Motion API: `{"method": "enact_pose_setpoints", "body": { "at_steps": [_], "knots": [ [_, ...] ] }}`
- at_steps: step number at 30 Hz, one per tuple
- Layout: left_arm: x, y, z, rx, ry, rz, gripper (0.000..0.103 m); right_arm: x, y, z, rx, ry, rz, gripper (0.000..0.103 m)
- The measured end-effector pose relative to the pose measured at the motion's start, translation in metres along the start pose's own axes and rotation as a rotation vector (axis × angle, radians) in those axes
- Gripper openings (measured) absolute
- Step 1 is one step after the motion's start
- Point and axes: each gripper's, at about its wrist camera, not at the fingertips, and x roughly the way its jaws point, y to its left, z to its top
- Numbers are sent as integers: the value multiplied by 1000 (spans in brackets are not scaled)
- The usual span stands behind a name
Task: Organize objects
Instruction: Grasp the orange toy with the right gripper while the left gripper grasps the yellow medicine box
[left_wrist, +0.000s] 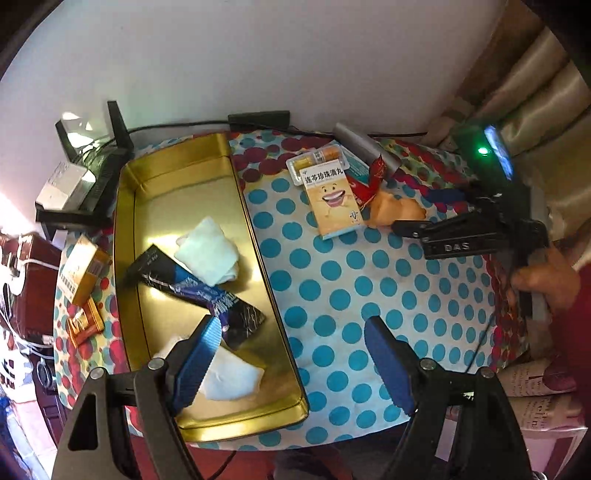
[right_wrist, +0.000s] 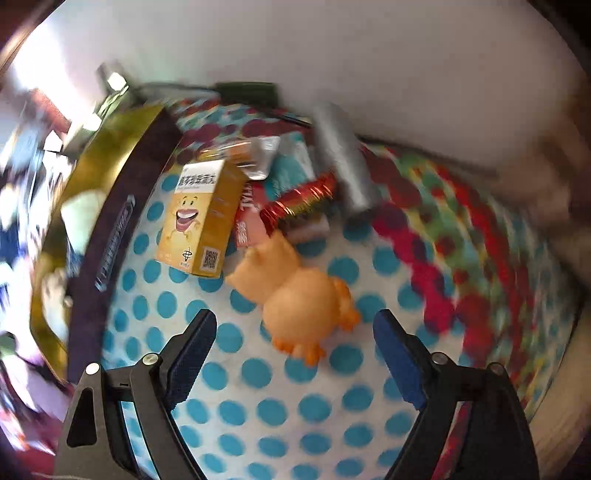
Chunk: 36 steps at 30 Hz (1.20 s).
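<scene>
Rubber toy (right_wrist: 295, 291), an orange animal figure, lies on the dotted tablecloth (right_wrist: 258, 406) just beside the yellow medicine box (right_wrist: 197, 218), outside the golden tin (left_wrist: 255, 229). We judge it goes there next. Our right gripper (right_wrist: 295, 347) is wide open, holds nothing, and points at it. Our left gripper (left_wrist: 291, 354), also wide open and empty, hangs over the tin's edge.
</scene>
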Motion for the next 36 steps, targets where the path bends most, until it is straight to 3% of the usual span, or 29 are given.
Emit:
{"method": "enact_pose_setpoints", "body": {
  "at_steps": [3, 6, 10, 12, 16, 20, 26, 29, 36],
  "knots": [
    [-4, 1, -5, -34, -41, -27, 82, 16, 6, 11, -130, 50, 8, 73],
    [-4, -5, -8, -25, -44, 5, 82, 39, 2, 16, -184, 157, 10, 56],
    [1, -13, -4, -22, -44, 60, 82, 41, -2, 17, -185, 187, 23, 50],
    [7, -15, 5, -39, -30, 45, 82, 37, -4, 12, -160, 181, 39, 49],
    [29, -21, 35, -60, 19, 61, 82, 14, -25, -12, 10, 127, 136, 49],
    [65, -24, 65, -97, 93, -11, 82, -8, -41, -46, 123, 100, 224, 49],
    [102, -33, 94, -86, 123, -7, 82, -29, -60, -83, 185, 86, 261, 50],
    [111, -37, 103, -54, 112, 32, 82, -36, -75, -88, 214, 69, 269, 51],
    [142, -36, 120, -67, 141, 40, 82, -30, -81, -90, 273, 39, 295, 52]
  ]
}}
